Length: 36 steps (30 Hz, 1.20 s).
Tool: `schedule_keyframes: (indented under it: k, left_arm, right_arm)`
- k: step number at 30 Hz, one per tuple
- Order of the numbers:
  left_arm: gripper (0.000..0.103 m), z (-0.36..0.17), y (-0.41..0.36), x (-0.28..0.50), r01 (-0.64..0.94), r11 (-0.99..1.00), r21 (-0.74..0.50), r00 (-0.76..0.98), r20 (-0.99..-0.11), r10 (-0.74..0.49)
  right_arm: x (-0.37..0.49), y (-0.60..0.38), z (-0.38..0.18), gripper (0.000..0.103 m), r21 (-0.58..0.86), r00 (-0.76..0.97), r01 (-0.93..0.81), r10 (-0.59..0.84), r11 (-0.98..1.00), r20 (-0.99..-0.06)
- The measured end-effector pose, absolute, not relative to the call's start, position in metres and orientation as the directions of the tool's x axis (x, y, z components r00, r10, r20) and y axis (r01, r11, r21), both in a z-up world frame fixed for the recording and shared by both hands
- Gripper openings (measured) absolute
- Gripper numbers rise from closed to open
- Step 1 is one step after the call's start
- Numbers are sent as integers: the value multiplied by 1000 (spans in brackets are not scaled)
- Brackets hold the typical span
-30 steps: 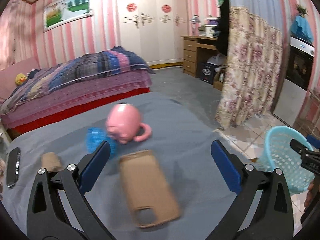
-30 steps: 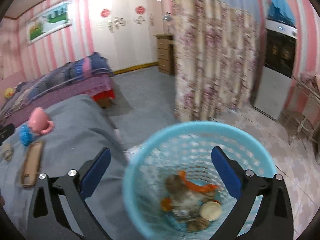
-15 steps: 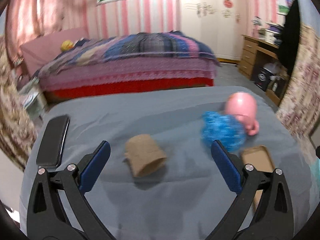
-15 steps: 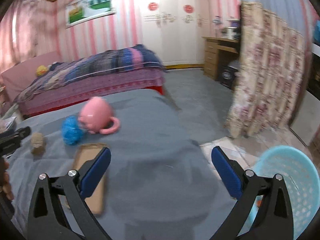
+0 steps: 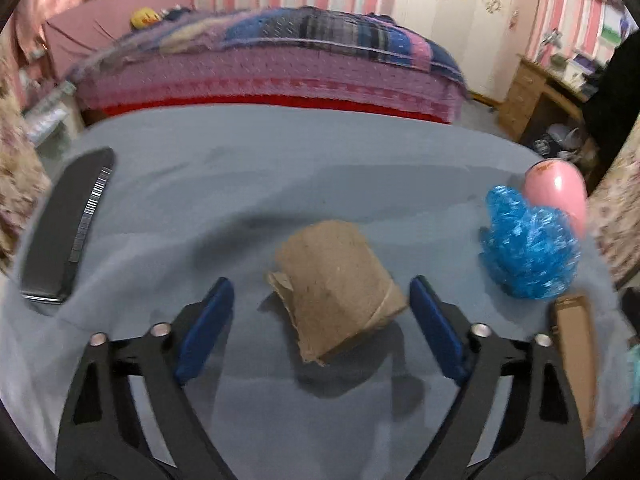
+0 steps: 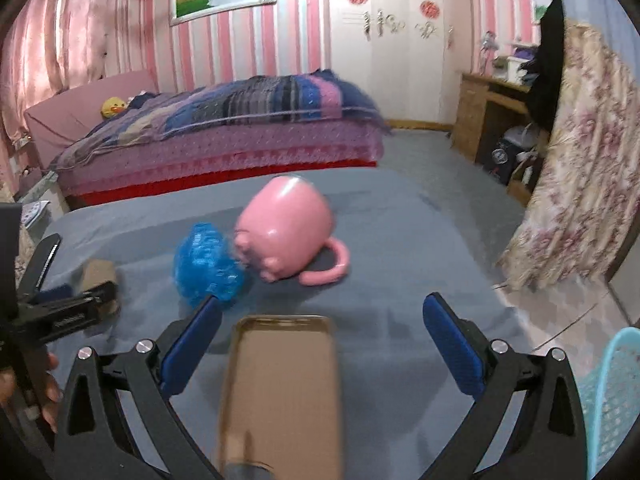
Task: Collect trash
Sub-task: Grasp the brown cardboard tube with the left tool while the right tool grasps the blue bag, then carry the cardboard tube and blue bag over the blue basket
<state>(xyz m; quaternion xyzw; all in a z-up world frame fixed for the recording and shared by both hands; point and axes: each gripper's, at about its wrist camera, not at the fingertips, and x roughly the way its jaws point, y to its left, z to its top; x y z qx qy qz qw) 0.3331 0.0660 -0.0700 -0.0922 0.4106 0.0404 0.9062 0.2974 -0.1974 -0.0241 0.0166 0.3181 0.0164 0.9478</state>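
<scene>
A brown cardboard tube (image 5: 336, 280) lies on the grey cloth, just ahead of my open left gripper (image 5: 322, 304), between its blue pads and untouched. It shows small in the right wrist view (image 6: 98, 274). A crumpled blue plastic wad (image 5: 528, 250) lies to the right, also in the right wrist view (image 6: 208, 268), beside a pink mug (image 6: 286, 234) on its side. My right gripper (image 6: 322, 334) is open and empty over a brown phone case (image 6: 280, 392). A light blue trash basket (image 6: 616, 396) stands at the right edge.
A black phone (image 5: 66, 224) lies at the table's left. A bed (image 6: 224, 136) with a striped blanket stands behind the table. A floral curtain (image 6: 584, 184) and a wooden desk (image 6: 488, 112) are on the right. The left gripper's arm (image 6: 60, 316) shows at the left.
My left gripper swung left from the phone case to the cardboard tube and closed in on it. My right gripper swung from over the basket to the table, above the phone case.
</scene>
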Motion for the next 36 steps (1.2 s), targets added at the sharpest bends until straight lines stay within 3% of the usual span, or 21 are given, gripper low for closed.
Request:
schedule_keyframes:
  k: [1, 3, 9, 11, 13, 15, 16, 19, 29, 36]
  left_arm:
    - [61, -70, 68, 333, -142, 976, -163, 663, -748, -28]
    - [54, -66, 70, 331, -127, 972, -198, 671, -739, -63]
    - [49, -54, 77, 322, -121, 981, -152, 675, -738, -31]
    - [49, -45, 83, 316, -130, 983, -133, 691, -723, -7]
    - [49, -38, 87, 310, -138, 985, -104, 703, -711, 23]
    - [49, -34, 90, 308, -139, 987, -83, 714, -699, 42]
    - [49, -33, 91, 307, -142, 987, -75, 716, -696, 50]
    - [49, -31, 93, 306, -152, 987, -59, 722, -688, 70]
    - [49, -4, 53, 299, -74, 995, -64, 775, -632, 17]
    - [49, 17, -49, 285, 150, 987, -62, 809, -566, -158]
  right_arm:
    - [300, -189, -24, 98, 29, 803, -35, 45, 999, -594]
    - [306, -172, -28, 98, -2, 808, -48, 37, 999, -588]
    - [328, -139, -35, 92, -1, 781, -97, 76, 995, -620]
    - [337, -128, -44, 78, -7, 758, -116, 84, 993, -647]
    - [344, -121, -51, 70, 0, 727, -133, 97, 991, -679]
    - [348, -116, -57, 51, 10, 702, -156, 118, 988, -702]
    - [350, -114, -60, 34, 24, 686, -178, 142, 984, -713]
    - [343, -117, -57, 25, 28, 703, -207, 169, 978, -691]
    - [279, -178, -10, 23, -16, 814, -189, 148, 982, -561]
    - [216, -294, 15, 24, -27, 848, -8, -7, 1000, -529]
